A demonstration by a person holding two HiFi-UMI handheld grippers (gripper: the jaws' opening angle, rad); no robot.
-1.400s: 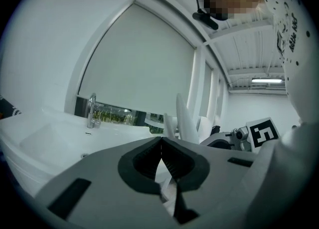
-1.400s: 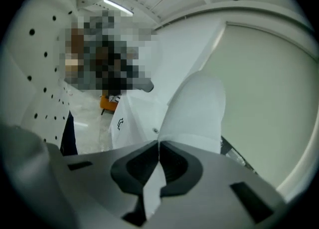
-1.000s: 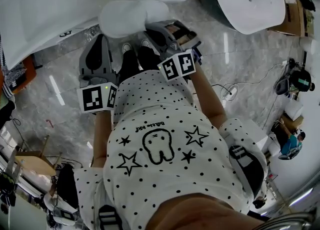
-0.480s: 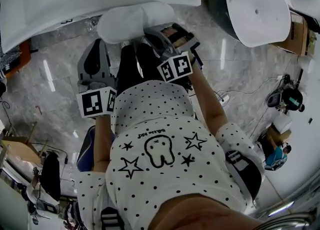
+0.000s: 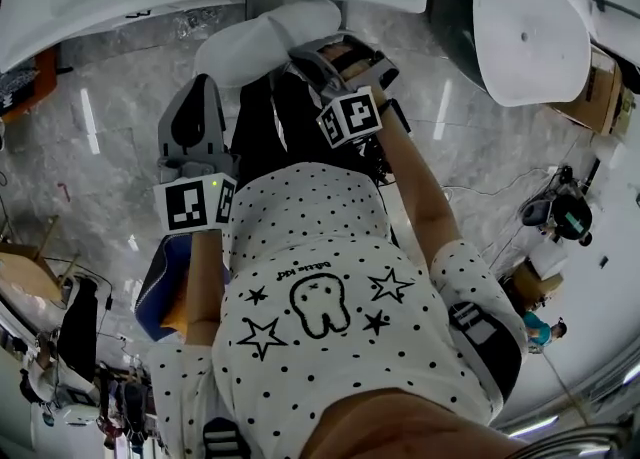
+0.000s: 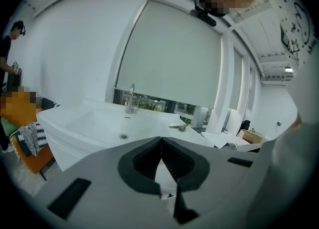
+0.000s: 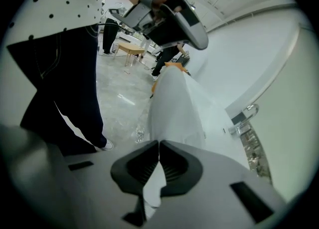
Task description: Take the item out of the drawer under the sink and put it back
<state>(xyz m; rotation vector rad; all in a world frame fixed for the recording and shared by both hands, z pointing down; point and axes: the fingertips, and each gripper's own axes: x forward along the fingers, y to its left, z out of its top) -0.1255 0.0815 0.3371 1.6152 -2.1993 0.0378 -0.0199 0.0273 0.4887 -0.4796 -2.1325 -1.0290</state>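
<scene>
left gripper (image 6: 160, 139): jaws together, nothing between them; aimed over the sink (image 6: 89, 120) toward the faucet (image 6: 131, 98)
right gripper (image 7: 159, 144): jaws together, empty; tilted down along the sink's white front edge toward the marble floor (image 7: 117, 98)
person: standing at the sink, spotted shirt (image 5: 320, 247) fills the head view
drawer: not in any view; space under the sink is hidden
item: not visible, not in either gripper; can't tell where it is
done: nothing shown as done
left: judging by the empty grippers and no drawer in view, all of it: open drawer, take item out, put it back
stage: approach, probably
</scene>
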